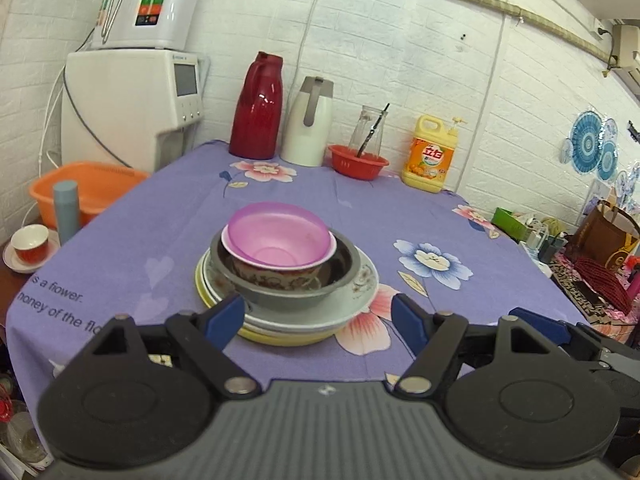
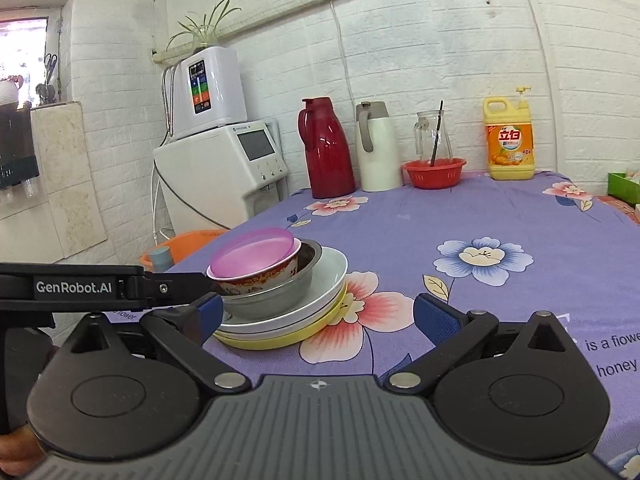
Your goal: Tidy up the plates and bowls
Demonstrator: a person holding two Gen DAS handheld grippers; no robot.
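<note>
So both claws, left (image 1: pixel 318 314) and right (image 2: pixel 318 318), were spread wide and gripping nothing, parked just short of the stack in the middle of the table (image 1: pixel 400 208): purple bowl (image 1: pixel 280 240) in a patterned bowl (image 1: pixel 276 276), in a steel bowl (image 1: pixel 288 284), on white plates (image 1: pixel 352 300) over a yellow plate (image 1: pixel 276 338).
</note>
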